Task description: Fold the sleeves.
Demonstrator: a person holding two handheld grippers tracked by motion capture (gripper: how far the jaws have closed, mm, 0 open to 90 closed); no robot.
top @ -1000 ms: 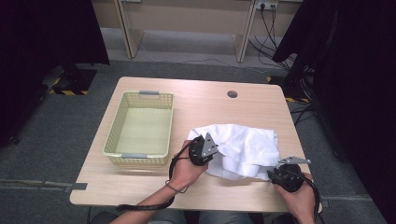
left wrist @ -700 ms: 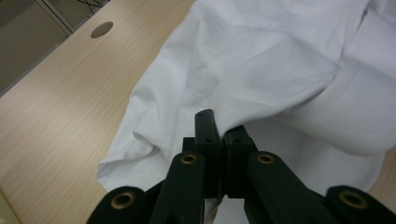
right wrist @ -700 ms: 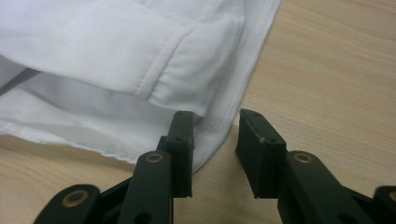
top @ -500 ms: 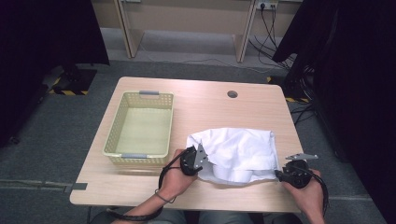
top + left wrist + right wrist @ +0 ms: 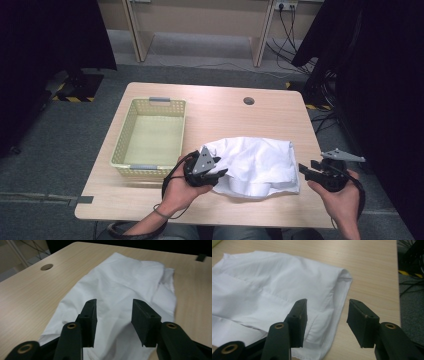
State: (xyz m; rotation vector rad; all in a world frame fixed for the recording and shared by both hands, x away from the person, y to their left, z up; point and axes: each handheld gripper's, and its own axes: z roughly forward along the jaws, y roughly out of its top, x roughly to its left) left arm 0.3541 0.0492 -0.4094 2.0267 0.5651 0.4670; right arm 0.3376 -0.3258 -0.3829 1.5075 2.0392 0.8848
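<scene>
Now the white cloth (image 5: 257, 165) is lying loosely folded and rumpled on the near right part of the wooden counter (image 5: 220, 112), just right of the yellow basket (image 5: 150, 137) and apart from it. The left gripper (image 5: 220, 175) is hovering at the cloth's near left edge, held in the person's left hand (image 5: 177, 192); its jaws have just been opening and are standing apart, with nothing pressed between them (in the left gripper view the cloth (image 5: 120, 305) is spreading out beyond and below the two black pads). The right gripper (image 5: 305, 171) is sitting just off the cloth's right edge, over the counter's right side; its jaws have also just been opening and are gaping apart, gripping nothing. In the right gripper view the cloth's folded corner (image 5: 342, 275) is lying ahead of the pads. A round cable hole (image 5: 248, 101) is showing in the counter's far side.
</scene>
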